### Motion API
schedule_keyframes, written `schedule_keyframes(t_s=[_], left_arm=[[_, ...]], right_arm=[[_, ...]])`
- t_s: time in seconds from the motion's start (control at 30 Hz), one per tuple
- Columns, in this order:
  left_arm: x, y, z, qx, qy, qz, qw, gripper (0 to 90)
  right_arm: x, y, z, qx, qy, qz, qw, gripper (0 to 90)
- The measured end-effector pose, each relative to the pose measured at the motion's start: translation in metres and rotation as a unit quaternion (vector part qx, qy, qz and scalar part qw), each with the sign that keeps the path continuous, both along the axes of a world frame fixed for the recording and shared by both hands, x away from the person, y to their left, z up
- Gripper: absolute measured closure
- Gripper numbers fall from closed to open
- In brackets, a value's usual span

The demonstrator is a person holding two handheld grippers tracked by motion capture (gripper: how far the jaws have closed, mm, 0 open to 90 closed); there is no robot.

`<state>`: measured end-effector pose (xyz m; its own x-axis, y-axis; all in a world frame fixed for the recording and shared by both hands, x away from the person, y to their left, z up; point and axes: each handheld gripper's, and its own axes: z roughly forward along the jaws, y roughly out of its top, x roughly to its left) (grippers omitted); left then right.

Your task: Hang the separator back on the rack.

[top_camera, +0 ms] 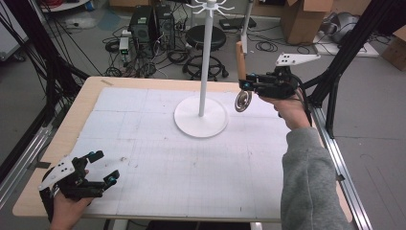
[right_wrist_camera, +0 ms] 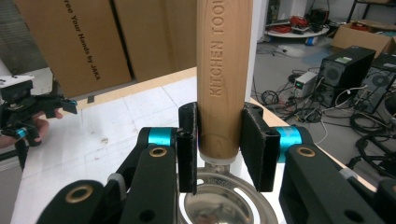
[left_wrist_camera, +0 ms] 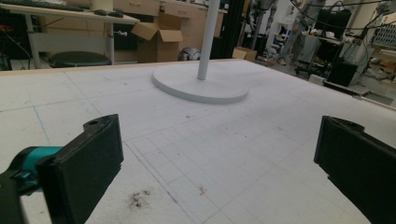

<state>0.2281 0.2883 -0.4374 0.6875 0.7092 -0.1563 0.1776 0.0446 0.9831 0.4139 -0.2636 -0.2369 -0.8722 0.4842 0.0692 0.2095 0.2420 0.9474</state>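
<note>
My right gripper (top_camera: 245,83) is lifted above the table's far right, just right of the white stand's pole (top_camera: 206,57). It is shut on a kitchen tool with a wooden handle (top_camera: 240,57) that points up and a round metal head (top_camera: 243,101) that hangs below the jaws. In the right gripper view, the pads (right_wrist_camera: 256,144) press the handle (right_wrist_camera: 224,70) near its lower end, just above the metal head (right_wrist_camera: 219,200). My left gripper (top_camera: 104,167) rests low at the near left corner, open, with bare mat between its jaws (left_wrist_camera: 219,163).
The stand's round base (top_camera: 200,116) sits at the middle back of the white gridded mat (top_camera: 182,163), and its hook ring (top_camera: 209,6) is at the top. Computer cases, cables, a stool and cardboard boxes lie on the floor beyond the table.
</note>
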Motion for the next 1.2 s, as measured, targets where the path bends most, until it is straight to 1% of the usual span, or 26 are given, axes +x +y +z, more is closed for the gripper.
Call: schedule_keyframes(t_s=[0.1,0.23,0.3,0.37,0.43,0.63,0.83,0.97,1.07,1.2], left_arm=[[0.000,0.001,0.000,-0.001,-0.001,0.001,1.0000,1.7],[0.000,0.002,0.000,-0.004,0.000,0.003,1.0000,1.7],[0.000,0.002,0.000,-0.003,-0.001,0.003,1.0000,1.7],[0.000,0.002,0.000,-0.002,0.002,0.002,1.0000,1.7],[0.000,0.002,0.000,-0.003,0.002,0.002,1.0000,1.7],[0.001,0.002,-0.001,-0.007,0.002,0.002,1.0000,1.7],[0.001,0.002,-0.001,-0.008,0.003,0.002,1.0000,1.7],[0.001,0.003,0.000,-0.009,0.002,0.003,1.0000,1.7],[0.000,0.003,0.000,-0.011,0.002,0.004,0.9999,1.7],[0.000,0.005,-0.001,-0.012,0.002,0.006,0.9999,1.7]], right_arm=[[0.002,0.002,0.003,0.001,0.002,0.000,1.0000,69.3],[0.004,0.004,0.008,0.000,-0.004,0.000,1.0000,69.4],[0.005,0.005,0.009,0.003,-0.007,0.000,1.0000,69.3],[0.007,0.005,0.010,0.004,-0.006,-0.001,1.0000,69.4],[0.008,0.006,0.010,0.005,-0.003,-0.002,1.0000,69.4],[0.012,0.006,0.013,0.008,-0.003,-0.004,1.0000,69.4],[0.014,0.007,0.018,0.006,-0.004,-0.008,0.9999,69.3],[0.016,0.011,0.023,0.005,-0.008,-0.007,0.9999,69.3],[0.018,0.013,0.026,0.002,-0.010,-0.011,0.9999,69.3],[0.021,0.014,0.029,0.005,-0.009,-0.013,0.9999,69.3]])
